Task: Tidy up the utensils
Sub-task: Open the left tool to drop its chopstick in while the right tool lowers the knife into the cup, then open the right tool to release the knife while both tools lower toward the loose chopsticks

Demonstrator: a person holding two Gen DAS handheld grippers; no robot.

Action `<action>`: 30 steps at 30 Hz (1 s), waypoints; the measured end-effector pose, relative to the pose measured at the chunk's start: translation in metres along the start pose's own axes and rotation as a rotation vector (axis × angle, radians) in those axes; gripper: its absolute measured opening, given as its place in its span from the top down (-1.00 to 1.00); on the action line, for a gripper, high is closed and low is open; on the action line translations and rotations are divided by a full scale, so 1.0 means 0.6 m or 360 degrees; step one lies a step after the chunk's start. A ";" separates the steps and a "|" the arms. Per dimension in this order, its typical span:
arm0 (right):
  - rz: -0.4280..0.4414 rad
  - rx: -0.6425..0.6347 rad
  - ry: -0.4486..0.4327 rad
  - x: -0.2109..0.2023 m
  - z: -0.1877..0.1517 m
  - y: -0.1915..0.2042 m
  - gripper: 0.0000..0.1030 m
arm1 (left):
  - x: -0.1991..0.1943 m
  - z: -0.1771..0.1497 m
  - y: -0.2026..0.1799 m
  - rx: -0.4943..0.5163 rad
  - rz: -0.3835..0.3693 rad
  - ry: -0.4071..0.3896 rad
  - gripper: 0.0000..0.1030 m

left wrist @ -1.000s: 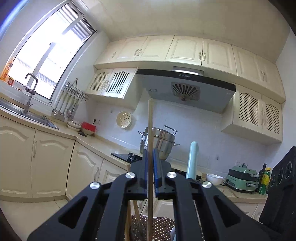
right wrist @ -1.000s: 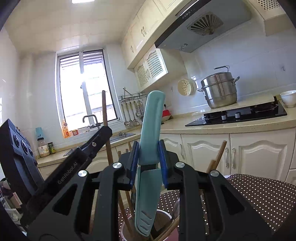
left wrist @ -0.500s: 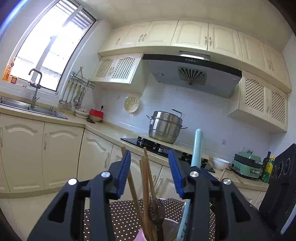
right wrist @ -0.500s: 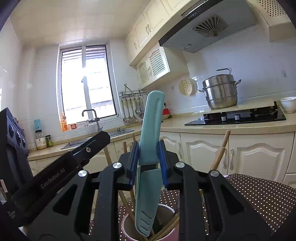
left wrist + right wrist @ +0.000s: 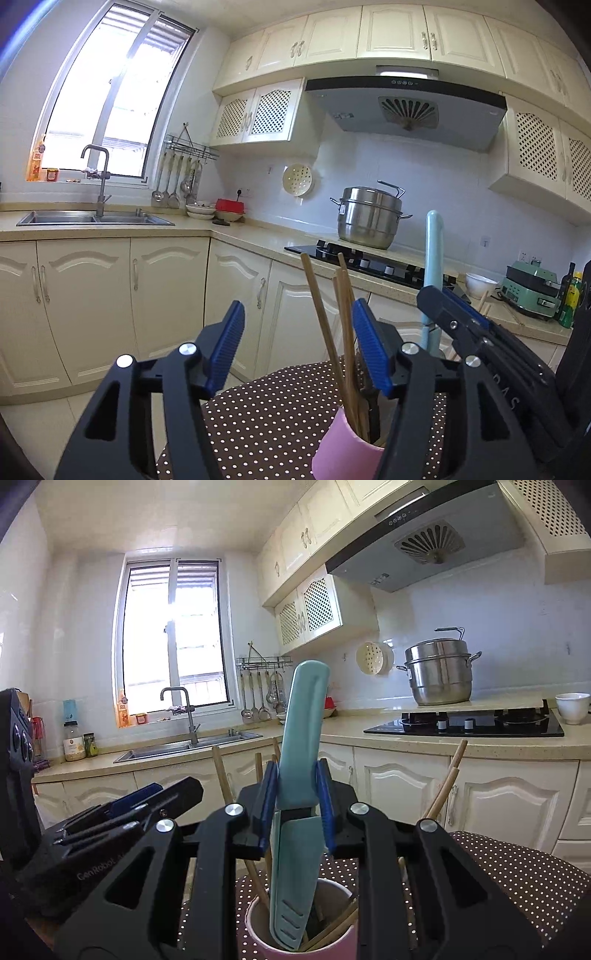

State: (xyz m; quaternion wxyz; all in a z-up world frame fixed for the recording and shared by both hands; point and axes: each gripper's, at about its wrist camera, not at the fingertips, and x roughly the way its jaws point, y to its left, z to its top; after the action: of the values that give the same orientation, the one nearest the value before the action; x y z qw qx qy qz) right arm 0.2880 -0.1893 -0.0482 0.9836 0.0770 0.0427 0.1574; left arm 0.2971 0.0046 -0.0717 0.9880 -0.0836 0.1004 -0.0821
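Observation:
A pink cup (image 5: 343,450) stands on a brown polka-dot cloth (image 5: 266,406) and holds several wooden chopsticks (image 5: 325,325). My left gripper (image 5: 297,345) is just in front of it. Its jaws are opening, and the chopsticks lean between the blue pads, near the right one, without being pressed. My right gripper (image 5: 297,805) is shut on a teal sheathed knife (image 5: 304,734), held upright with its sheath tip inside the cup (image 5: 334,893). More chopsticks (image 5: 447,782) lean out of the cup. The right gripper (image 5: 454,317) and the knife (image 5: 432,258) also show in the left wrist view.
Cream cabinets and a counter run behind the cloth. On it are a black hob (image 5: 369,262), a steel pot (image 5: 369,218), a sink (image 5: 92,218), a white bowl (image 5: 478,284) and a green appliance (image 5: 528,288). Ladles hang on a wall rack (image 5: 181,177).
The left gripper was shut on a chopstick and has spread its jaws, letting it go; the chopsticks now stand in the pink cup. The right gripper keeps its hold on the knife.

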 end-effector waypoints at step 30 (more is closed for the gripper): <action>-0.0063 -0.0119 -0.0020 -0.080 0.024 0.034 0.50 | -0.087 0.038 -0.010 0.0034 0.0004 -0.0001 -0.29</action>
State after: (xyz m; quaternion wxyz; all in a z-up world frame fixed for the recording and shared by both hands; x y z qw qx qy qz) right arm 0.2381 -0.1870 -0.0277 0.9890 0.0404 0.0321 0.1389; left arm 0.2508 0.0111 -0.0389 0.9890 -0.0729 0.0993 -0.0820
